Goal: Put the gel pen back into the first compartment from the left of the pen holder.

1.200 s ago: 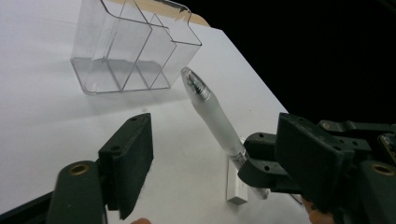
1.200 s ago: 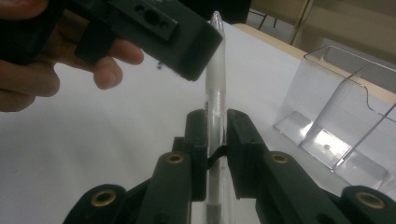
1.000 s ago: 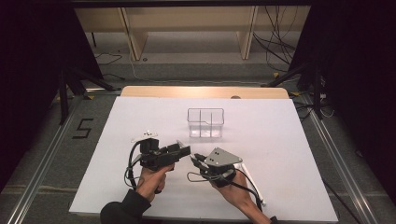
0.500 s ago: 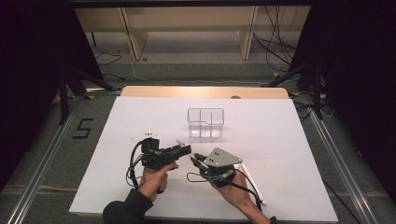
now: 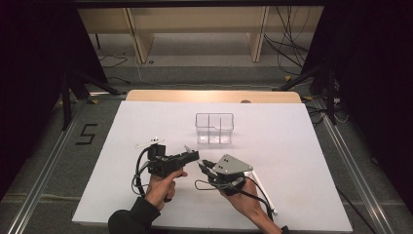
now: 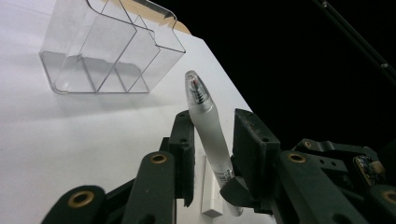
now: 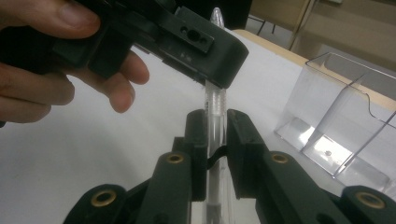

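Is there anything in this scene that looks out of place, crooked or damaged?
Nothing looks damaged or spilled. The clear organizer stands upright on the white table. The pen is clamped in the right gripper, while the left gripper has just been closing around its other end, so it sits between both.

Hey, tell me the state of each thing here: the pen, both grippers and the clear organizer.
pen: off the table, held by both grippers.
left gripper: jaws have just been closing with the pen between them, now shut on it.
right gripper: jaws shut on the pen.
clear organizer: upright on the table, nothing seen inside.
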A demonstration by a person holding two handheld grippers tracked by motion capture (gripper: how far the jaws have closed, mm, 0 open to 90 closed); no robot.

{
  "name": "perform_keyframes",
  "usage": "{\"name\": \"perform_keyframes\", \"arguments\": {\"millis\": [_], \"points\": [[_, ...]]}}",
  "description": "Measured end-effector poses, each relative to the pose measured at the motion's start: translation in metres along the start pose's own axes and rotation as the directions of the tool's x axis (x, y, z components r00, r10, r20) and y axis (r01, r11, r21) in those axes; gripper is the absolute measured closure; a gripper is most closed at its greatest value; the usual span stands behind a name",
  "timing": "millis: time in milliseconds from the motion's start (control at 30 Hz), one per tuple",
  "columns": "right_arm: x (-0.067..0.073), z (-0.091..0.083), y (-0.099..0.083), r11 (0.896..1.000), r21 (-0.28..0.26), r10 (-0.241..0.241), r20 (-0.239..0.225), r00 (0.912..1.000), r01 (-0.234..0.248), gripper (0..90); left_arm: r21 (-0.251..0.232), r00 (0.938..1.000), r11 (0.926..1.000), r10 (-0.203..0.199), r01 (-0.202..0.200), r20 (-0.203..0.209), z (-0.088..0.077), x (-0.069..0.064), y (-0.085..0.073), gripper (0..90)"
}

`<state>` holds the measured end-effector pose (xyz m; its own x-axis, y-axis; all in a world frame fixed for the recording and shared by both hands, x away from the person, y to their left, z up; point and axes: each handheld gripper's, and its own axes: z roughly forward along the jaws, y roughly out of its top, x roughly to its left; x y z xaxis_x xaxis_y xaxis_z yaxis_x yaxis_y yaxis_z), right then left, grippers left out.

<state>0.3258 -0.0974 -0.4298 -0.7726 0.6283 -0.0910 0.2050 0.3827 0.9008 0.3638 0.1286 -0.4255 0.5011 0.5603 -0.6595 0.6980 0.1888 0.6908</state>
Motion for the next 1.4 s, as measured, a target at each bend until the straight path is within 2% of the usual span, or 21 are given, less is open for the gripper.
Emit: {"name": "perform_keyframes", "arguments": {"millis": [167, 267, 600, 700, 933, 1167, 1400], "points": [[0.000, 0.001, -0.001, 1.000, 0.000, 0.002, 0.000, 1.0000, -0.002, 79.8, 0.002, 0.9996, 0.9999, -0.011, 0.011, 0.025, 0.000, 0.001, 0.000, 75.7], [0.000, 0.002, -0.002, 1.000, 0.000, 0.004, -0.001, 1.0000, -0.004, 79.8, 0.005, 0.9994, 1.0000, -0.004, 0.004, 0.033, 0.000, -0.001, 0.000, 78.9], [-0.001, 0.000, -0.002, 1.000, -0.011, 0.002, -0.013, 0.9999, -0.002, 78.6, 0.003, 0.9983, 1.0000, -0.001, 0.001, 0.059, -0.001, 0.000, 0.001, 80.1], [-0.004, -0.001, -0.002, 1.000, -0.020, 0.009, -0.021, 0.9997, -0.009, 67.3, -0.002, 0.9979, 1.0000, 0.006, -0.006, 0.065, -0.003, -0.002, 0.002, 80.2], [-0.005, -0.008, 0.000, 0.999, -0.043, 0.002, -0.051, 0.9987, -0.004, 49.8, -0.027, 0.9983, 0.9991, 0.033, -0.031, 0.048, -0.009, -0.003, 0.008, 80.2], [-0.008, -0.014, -0.004, 0.999, -0.036, 0.019, -0.047, 0.9987, -0.021, 41.5, -0.048, 0.9964, 0.9955, 0.083, -0.082, 0.016, -0.015, -0.006, 0.015, 80.2], [-0.018, -0.022, -0.014, 0.998, -0.008, 0.067, -0.041, 0.9969, -0.067, 36.4, -0.070, 0.9920, 0.9896, 0.125, -0.126, -0.013, -0.018, -0.010, 0.024, 80.2]]}}
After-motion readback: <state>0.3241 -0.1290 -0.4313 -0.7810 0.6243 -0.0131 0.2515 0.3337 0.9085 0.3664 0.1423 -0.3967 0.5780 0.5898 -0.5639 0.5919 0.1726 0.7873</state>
